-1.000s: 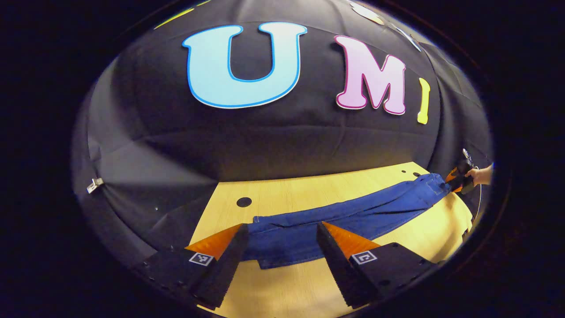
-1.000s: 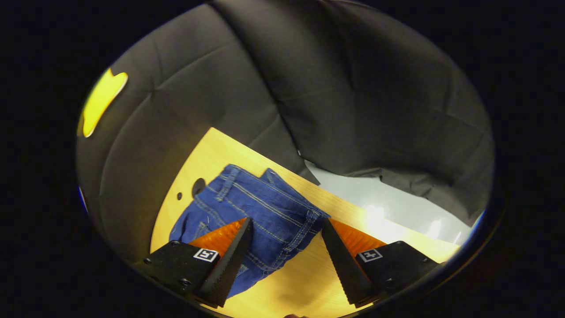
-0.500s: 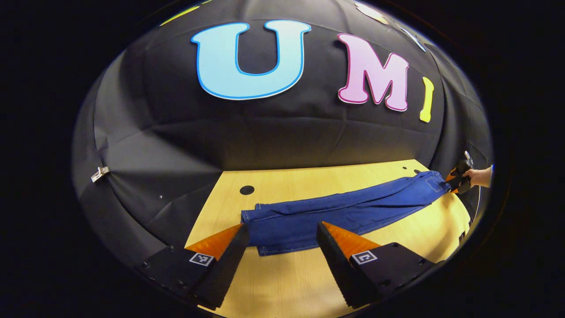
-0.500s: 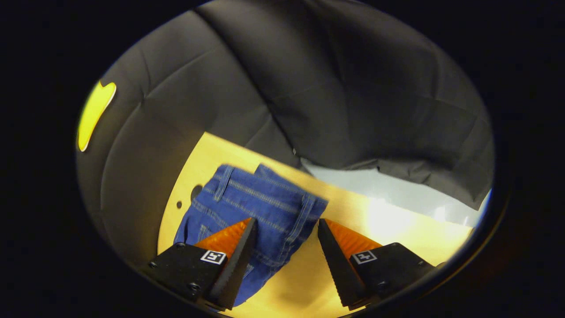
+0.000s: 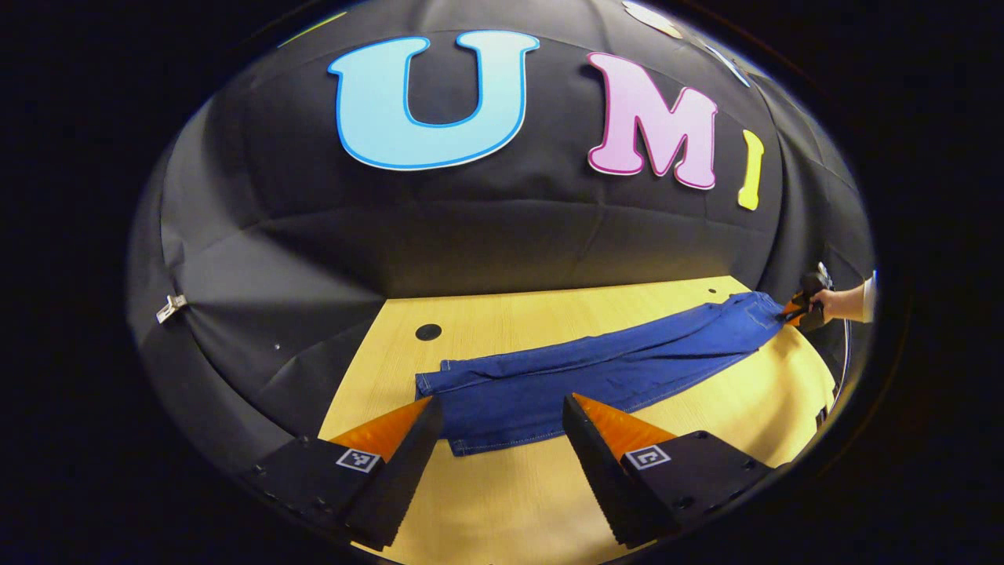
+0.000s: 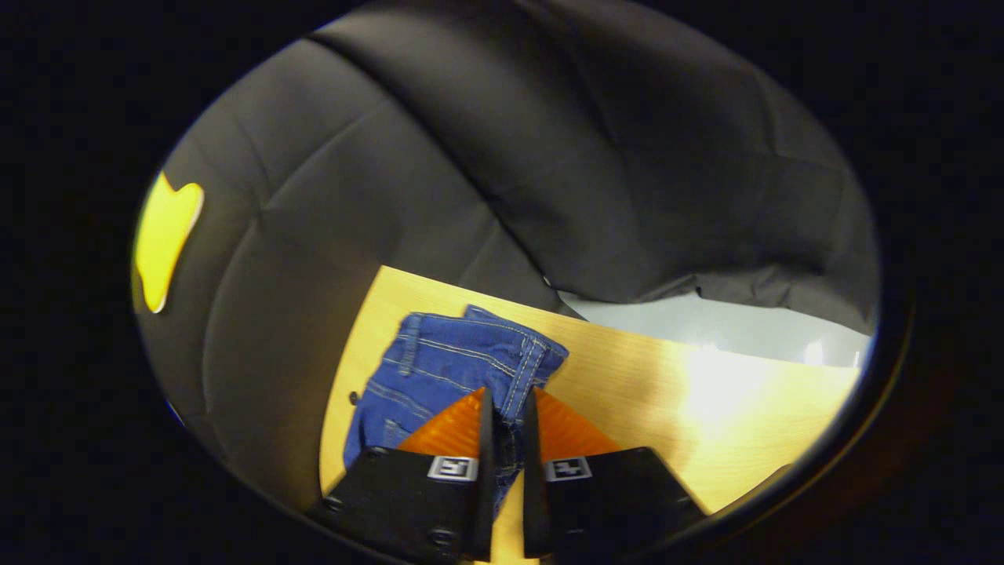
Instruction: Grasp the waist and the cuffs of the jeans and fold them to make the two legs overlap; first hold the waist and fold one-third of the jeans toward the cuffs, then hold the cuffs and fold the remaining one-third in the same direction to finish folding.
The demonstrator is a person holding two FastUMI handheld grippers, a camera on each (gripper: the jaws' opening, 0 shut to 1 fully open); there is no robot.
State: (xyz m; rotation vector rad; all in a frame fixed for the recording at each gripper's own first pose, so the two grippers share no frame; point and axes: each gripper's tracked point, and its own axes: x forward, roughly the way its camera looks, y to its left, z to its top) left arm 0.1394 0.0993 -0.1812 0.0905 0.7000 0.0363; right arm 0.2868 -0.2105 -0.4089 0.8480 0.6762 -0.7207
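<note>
Jeans [image 5: 596, 369] lie lengthwise, waist toward right gripper [image 6: 506, 408].

Left gripper view: jeans [image 5: 596, 369] lie flat on the bench [image 5: 502, 502], stretched from the cuffs [image 5: 451, 408] at near left, just ahead of the left hand-held gripper [image 5: 498, 412] with its fingers spread on either side of them, to the waist [image 5: 757, 310] at far right. The right hand-held gripper [image 5: 794, 310] and the hand [image 5: 835, 302] holding it sit at the waist, by the bench's right edge; a round hole [image 5: 428, 332] lies behind the cuffs, booth wall behind the bench. Right gripper view: the waist [image 6: 471, 353] lies directly ahead on the bench [image 6: 627, 392], toward its left, the right hand-held gripper [image 6: 506, 404] pinching its near edge.
</note>
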